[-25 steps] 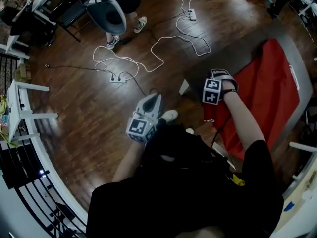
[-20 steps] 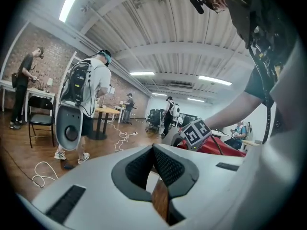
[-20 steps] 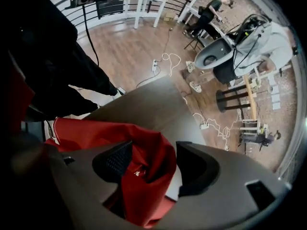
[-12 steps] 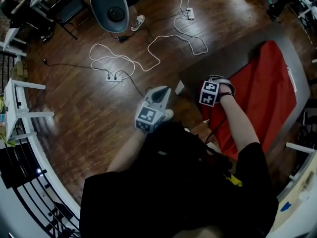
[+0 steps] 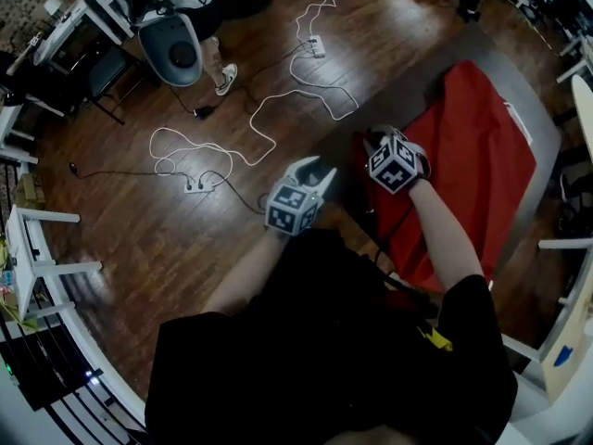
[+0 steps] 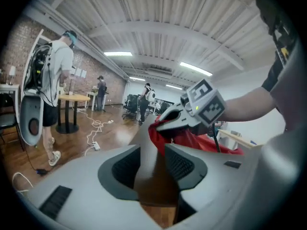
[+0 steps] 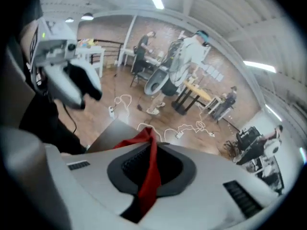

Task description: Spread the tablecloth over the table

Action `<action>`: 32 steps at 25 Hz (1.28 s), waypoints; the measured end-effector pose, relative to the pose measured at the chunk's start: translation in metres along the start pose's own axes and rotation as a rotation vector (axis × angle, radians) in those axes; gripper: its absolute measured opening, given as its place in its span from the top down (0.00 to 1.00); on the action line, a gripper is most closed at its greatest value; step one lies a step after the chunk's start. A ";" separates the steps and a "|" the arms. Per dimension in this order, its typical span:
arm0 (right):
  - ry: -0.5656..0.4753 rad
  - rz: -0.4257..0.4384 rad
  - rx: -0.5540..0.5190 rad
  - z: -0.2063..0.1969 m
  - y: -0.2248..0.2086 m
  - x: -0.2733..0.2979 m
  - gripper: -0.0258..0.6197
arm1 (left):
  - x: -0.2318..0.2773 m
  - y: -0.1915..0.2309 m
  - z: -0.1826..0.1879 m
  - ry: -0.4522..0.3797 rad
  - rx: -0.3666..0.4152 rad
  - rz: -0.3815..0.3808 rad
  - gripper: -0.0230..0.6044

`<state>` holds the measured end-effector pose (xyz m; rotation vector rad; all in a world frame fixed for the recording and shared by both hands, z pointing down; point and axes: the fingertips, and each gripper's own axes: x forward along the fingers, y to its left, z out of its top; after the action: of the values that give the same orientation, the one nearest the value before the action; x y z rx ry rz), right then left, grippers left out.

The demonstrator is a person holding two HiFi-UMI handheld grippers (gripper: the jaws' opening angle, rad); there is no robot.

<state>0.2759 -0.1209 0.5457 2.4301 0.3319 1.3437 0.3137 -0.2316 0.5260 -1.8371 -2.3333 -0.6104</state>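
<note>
A red tablecloth [image 5: 473,156] lies rumpled on the grey table [image 5: 422,86] at the right of the head view. My right gripper [image 5: 368,145] is at the cloth's near left corner. Its jaws have just been closing, and a strip of the red cloth [image 7: 148,176] is pinched in the right gripper [image 7: 149,152]. My left gripper [image 5: 320,170] hangs just left of the table corner, close to the right one. Its jaws have just been opening, and the left gripper [image 6: 152,150] stands open with nothing between its pads. Ahead of it the right gripper [image 6: 168,121] holds up the cloth [image 6: 192,140].
White cables and power strips [image 5: 278,100] snake over the wooden floor beyond the table. A person with a grey pack [image 5: 176,49] stands at the far left. White tables [image 5: 37,239] and a black railing [image 5: 56,360] line the left side.
My right gripper has shut on the cloth's corner and lifted it. My left gripper has moved right toward the table corner and its jaws have parted.
</note>
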 end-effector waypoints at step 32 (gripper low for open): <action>-0.333 -0.787 1.452 -0.381 0.093 -0.318 0.93 | 0.208 -0.282 -0.036 0.276 -0.120 -0.661 0.96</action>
<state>-0.2117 -0.2511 0.5261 2.6808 2.4768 0.2039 -0.0145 -0.1091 0.5590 -0.8912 -2.7173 -1.0096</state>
